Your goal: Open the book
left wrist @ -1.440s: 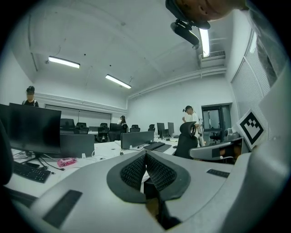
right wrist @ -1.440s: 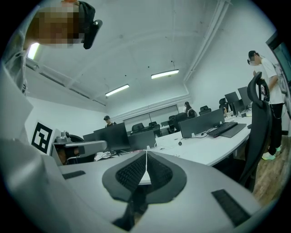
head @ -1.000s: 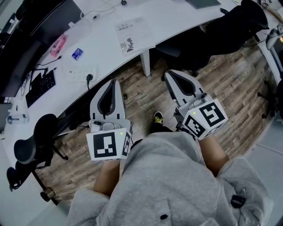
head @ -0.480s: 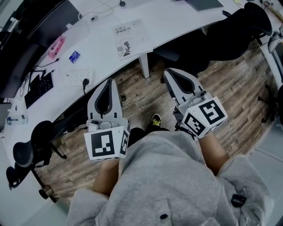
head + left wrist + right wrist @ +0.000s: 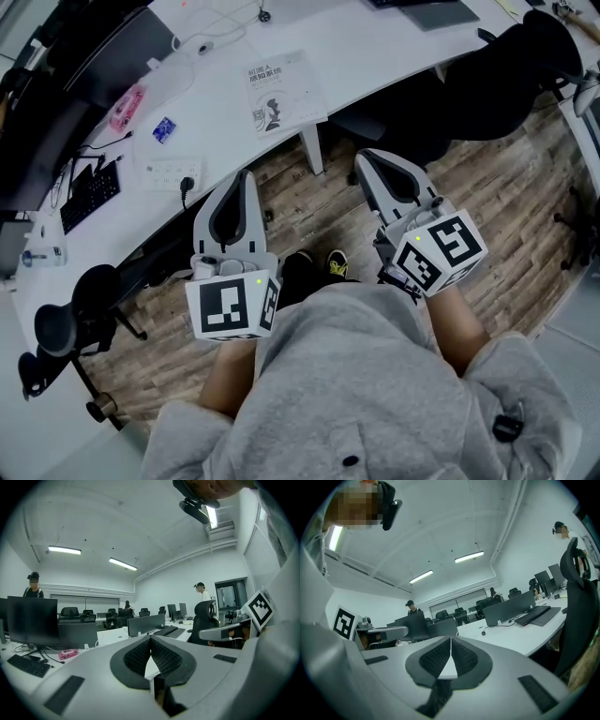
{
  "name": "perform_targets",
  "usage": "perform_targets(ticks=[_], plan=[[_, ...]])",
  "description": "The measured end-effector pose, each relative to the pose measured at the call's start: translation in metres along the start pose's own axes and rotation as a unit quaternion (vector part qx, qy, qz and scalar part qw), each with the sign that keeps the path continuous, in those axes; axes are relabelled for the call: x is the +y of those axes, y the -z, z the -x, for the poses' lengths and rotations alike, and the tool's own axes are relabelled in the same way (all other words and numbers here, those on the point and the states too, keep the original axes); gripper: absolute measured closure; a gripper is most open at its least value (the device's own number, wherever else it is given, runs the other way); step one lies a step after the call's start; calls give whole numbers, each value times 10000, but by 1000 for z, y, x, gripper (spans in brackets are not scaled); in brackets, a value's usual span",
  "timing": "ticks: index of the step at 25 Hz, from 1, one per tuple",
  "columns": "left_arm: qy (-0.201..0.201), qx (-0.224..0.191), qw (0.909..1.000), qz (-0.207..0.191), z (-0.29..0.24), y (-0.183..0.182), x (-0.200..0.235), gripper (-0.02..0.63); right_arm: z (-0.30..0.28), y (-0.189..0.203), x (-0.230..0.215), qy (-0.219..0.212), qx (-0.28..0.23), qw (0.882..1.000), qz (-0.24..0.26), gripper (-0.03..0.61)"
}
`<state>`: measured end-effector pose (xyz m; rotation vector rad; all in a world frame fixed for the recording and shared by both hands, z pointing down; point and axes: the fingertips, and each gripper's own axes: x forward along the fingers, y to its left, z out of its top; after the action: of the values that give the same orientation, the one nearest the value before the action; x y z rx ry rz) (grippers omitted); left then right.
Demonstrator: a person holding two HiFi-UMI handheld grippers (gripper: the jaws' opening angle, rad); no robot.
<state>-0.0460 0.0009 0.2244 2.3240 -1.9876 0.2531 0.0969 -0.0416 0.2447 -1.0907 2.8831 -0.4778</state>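
Two grippers, both closed with nothing between the pads: left gripper (image 5: 244,180) and right gripper (image 5: 366,159), held over the wood floor (image 5: 319,202) at frame centre. Book (image 5: 284,90) lies shut on the white desk (image 5: 394,42), upper centre, well apart from both. Its cover has dark lettering and a small figure, too small to read. Pink item (image 5: 127,106), power strip (image 5: 172,172) and keyboard (image 5: 89,192) sit upper left. Marker cubes show black-and-white square patterns.

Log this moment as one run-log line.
book: closed, flat on desk, untouched | left gripper: shut, empty | right gripper: shut, empty
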Motion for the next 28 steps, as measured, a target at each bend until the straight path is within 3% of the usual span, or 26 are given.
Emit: perform_targets(ticks=[15,28], plan=[[118,93,9999,-5,-38,4,30,603,-37,2,-16,191,43,9997,-147,549],[322,427,9983,217,-97,34,66,603,-90,18,-46,454,262,9978,-413,549]])
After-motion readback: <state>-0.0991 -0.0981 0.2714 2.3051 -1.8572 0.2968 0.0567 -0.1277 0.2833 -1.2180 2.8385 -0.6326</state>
